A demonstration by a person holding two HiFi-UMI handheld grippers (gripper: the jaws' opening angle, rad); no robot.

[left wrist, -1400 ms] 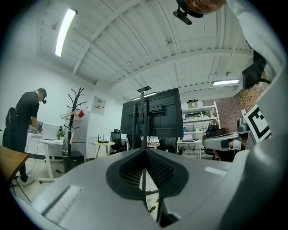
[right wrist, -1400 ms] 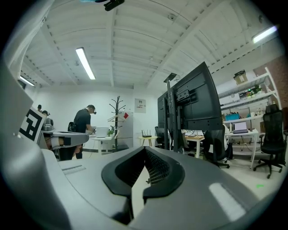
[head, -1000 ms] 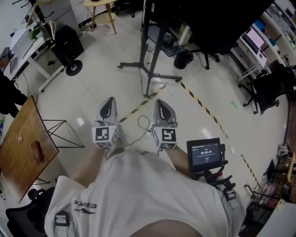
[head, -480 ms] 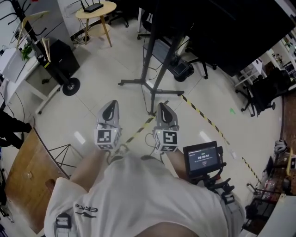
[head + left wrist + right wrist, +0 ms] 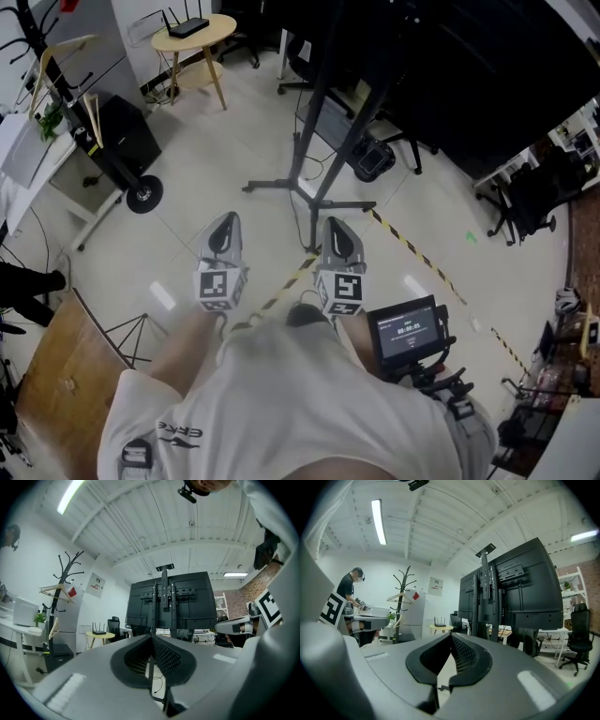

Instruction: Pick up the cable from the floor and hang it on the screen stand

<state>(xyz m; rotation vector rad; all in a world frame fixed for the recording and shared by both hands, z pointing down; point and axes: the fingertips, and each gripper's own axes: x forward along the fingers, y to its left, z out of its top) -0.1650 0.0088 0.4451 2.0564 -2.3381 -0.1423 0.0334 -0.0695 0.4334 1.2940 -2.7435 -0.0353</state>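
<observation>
Cable hard to make out; screen stand [image 5: 310, 190] top cropped.

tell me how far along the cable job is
Nothing looks done yet: the cable lies on the floor near the stand. In hand: nothing; the left tool and right tool are both shut and empty. Left to do: grab the cable and hang it on the stand.

The shirt [image 5: 281, 403] bore what looked like the brand ERKE in dark letters, upside down near its left edge, while the small screen [image 5: 405, 330] showed a row of white timer-like digits and the wall poster [image 5: 95, 585] some print, both too small to read.
</observation>
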